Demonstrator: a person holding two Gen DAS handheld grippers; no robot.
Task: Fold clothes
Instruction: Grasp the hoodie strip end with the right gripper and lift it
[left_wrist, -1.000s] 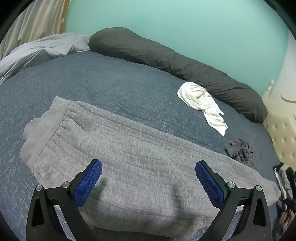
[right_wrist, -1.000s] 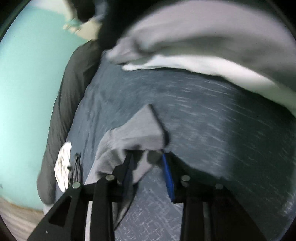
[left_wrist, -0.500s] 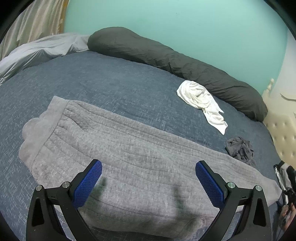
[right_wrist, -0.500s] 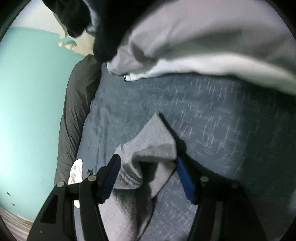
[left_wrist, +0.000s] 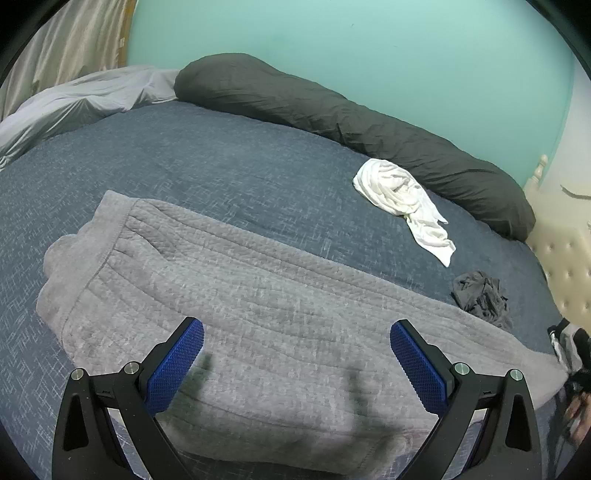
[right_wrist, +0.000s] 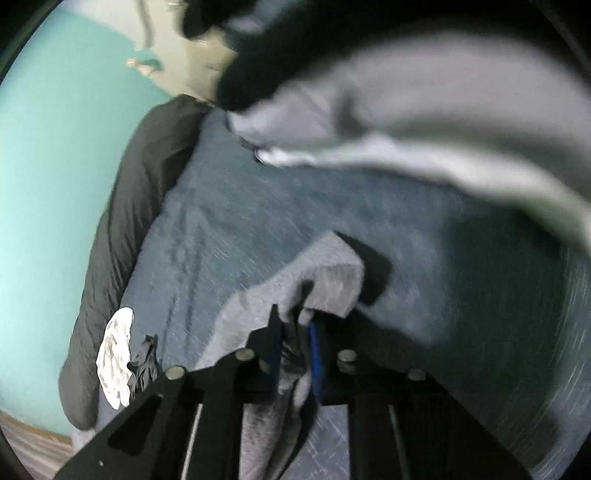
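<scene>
Between the blue pads of the right gripper (right_wrist: 295, 334) sits a bunched corner of the grey garment (right_wrist: 325, 273); jaws closing on it, pads pressed against the cloth, the corner lifted clear of the bed (right_wrist: 443, 258) with a dark shadow beneath it. Right wrist view is blurred. Cloth trails from the grip down past the gripper frame toward the bottom of that view.

Left gripper (left_wrist: 295, 363): jaws spread wide apart, nothing between them, hanging above the grey garment (left_wrist: 258, 295). No contact that I can make out; shadows of the fingers (left_wrist: 177, 365) fall on the fabric just below.

Grey garment lies long and flat across the near part of the bed (left_wrist: 221, 155), ribbed or quilted texture, one hemmed end at left of the left wrist view, the other end running off to the right edge.

Farther out: crumpled white cloth (left_wrist: 402, 199) on the blue-grey cover, touching or just beside a long dark bolster pillow (left_wrist: 332, 110) along the teal wall (left_wrist: 369, 44). Small dark grey wad of fabric (left_wrist: 480, 295) near the garment's far edge. Pale grey bedding (left_wrist: 81, 99) heaped at far left. Tufted cream headboard (left_wrist: 565, 266) at right.
</scene>
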